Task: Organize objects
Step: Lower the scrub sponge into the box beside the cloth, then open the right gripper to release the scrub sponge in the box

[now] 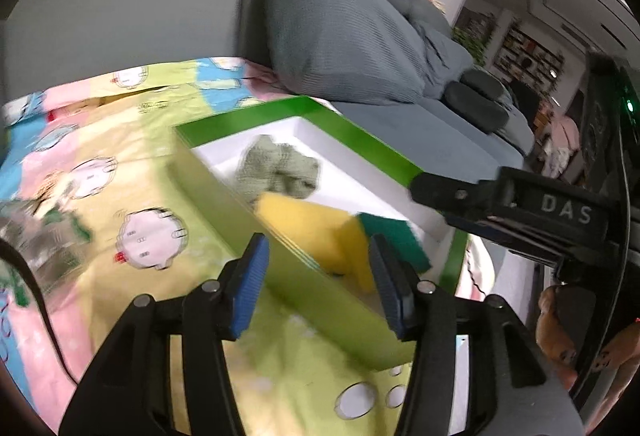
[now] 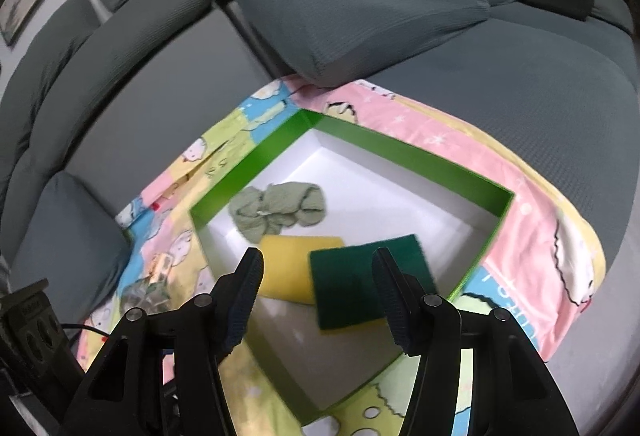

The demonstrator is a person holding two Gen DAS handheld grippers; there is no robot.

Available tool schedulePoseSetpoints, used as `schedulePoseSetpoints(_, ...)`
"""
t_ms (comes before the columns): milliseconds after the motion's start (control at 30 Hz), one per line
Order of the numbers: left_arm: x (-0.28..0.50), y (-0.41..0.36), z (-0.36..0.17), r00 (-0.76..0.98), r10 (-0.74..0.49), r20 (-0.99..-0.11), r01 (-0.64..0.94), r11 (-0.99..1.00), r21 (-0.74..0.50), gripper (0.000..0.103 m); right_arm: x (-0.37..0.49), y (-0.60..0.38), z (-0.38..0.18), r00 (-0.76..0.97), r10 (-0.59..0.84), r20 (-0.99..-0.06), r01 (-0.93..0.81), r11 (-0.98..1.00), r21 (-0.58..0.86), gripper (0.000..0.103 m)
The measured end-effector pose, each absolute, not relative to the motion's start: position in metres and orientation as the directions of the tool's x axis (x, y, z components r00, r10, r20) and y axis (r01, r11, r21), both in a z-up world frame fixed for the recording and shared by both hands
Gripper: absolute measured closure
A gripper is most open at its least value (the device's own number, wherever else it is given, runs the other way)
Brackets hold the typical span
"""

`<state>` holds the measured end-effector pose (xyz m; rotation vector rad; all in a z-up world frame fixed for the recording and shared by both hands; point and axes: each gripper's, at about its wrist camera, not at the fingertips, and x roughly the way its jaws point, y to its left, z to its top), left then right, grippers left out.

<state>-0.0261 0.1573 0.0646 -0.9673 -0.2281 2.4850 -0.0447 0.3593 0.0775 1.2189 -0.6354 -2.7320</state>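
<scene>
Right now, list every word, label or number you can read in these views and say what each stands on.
"DAS": white letters on the black body of the right gripper, seen from the left wrist.
Blue marks on the blanket near the box: too blurred to read.
Nothing else is legible.

The box (image 2: 404, 152) looks like cardboard, its green rim glossy, its white inside smooth and matt. In it lie a crumpled knitted cloth (image 2: 280, 210) of pale green, a porous yellow sponge (image 2: 292, 264) and a rough dark green scouring pad (image 2: 352, 288). Under the box a printed cotton sheet (image 2: 520, 236) lies creased. At the upper frame, the grey sofa cushions (image 2: 360, 4) are ribbed fabric. Each claw (image 2: 318, 298) is matt black plastic with ridged pads.
</scene>
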Motion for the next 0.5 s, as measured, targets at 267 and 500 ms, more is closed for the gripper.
schedulePoseSetpoints(267,0.0,0.069,0.071,-0.724,0.356,-0.591,-0.166,-0.922,-0.351,0.049,-0.034,0.319,0.089,-0.682,-0.325,-0.655,0.043,-0.912,0.407,0.044)
schedulePoseSetpoints(500,0.031,-0.021,0.065,-0.757,0.195,-0.623,0.059,-0.93,-0.362,0.049,-0.022,0.269,0.089,-0.644,-0.414,-0.644,0.19,-0.901,0.389,0.044)
